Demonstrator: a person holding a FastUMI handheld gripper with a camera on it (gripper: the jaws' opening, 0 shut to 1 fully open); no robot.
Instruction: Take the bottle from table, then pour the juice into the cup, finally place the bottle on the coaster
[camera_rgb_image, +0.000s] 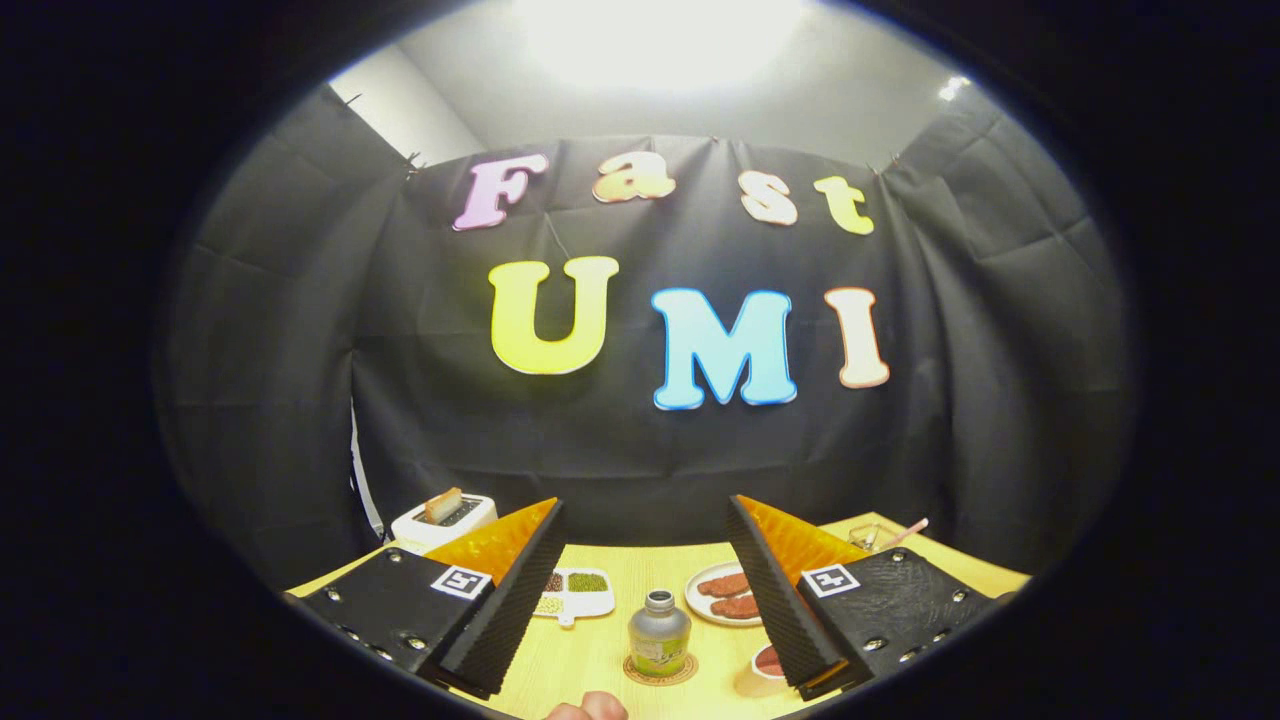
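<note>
toaster (443, 521), bean tray (574, 593), sausage plate (722, 593)

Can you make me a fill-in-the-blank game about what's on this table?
1. The bottle stands upright on a round ____.
2. The gripper fingers are ____, with the bottle between them.
3. The toaster has a slice of ____ sticking out.
4. The plate beyond the bottle holds two ____.

Missing words: coaster; open; bread; sausages

Black cloth wall (640, 450), yellow table (610, 650), bright, perhaps ceiling, light (660, 40).
</note>
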